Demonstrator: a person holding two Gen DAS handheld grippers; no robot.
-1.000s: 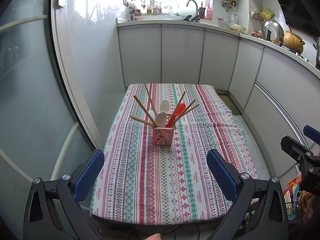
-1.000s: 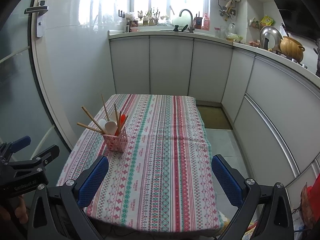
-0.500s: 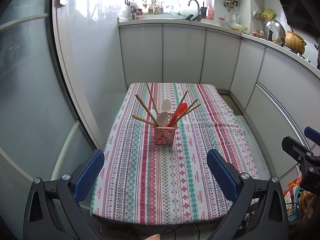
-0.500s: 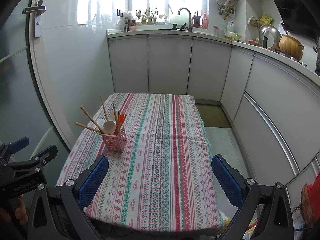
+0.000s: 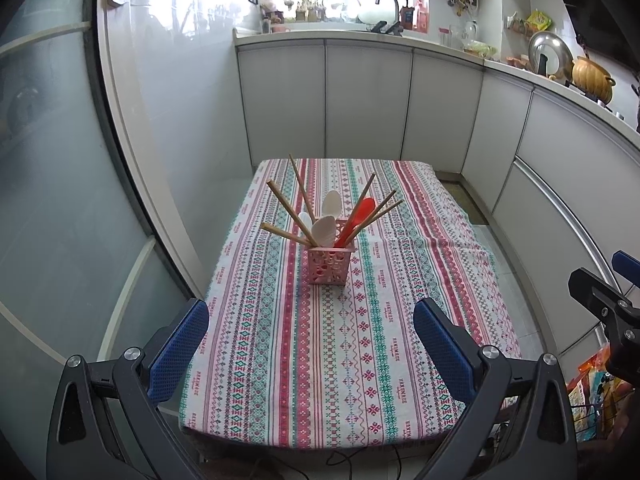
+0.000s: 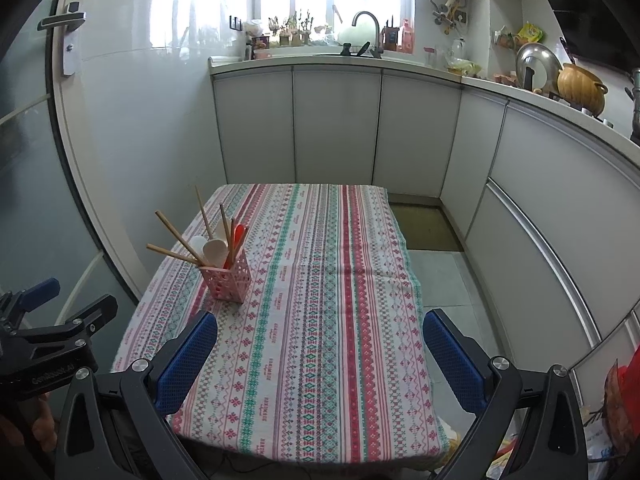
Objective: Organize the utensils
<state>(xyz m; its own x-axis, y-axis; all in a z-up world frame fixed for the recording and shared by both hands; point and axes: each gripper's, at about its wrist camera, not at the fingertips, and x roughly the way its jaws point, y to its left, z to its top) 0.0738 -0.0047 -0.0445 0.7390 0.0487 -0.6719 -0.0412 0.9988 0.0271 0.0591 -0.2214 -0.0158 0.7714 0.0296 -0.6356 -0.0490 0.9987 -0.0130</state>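
A pink perforated holder [image 5: 330,266] stands upright on the striped tablecloth [image 5: 360,320], left of the table's middle. In it are several wooden chopsticks [image 5: 285,199], white spoons [image 5: 325,229] and a red spoon [image 5: 357,217]. It also shows in the right wrist view [image 6: 227,280]. My left gripper [image 5: 311,350] is open and empty, held back over the table's near edge. My right gripper [image 6: 320,354] is open and empty, also at the near edge, to the right of the holder.
White kitchen cabinets [image 5: 368,96] run along the back and right. A glass sliding door [image 5: 60,180] stands close on the left. A counter with a sink tap [image 6: 366,20] and a pot [image 6: 580,88] lies beyond. Bags [image 5: 592,392] sit on the floor at the right.
Both grippers stay open and back from the table. The views have shifted only slightly; the holder and utensils have not moved.
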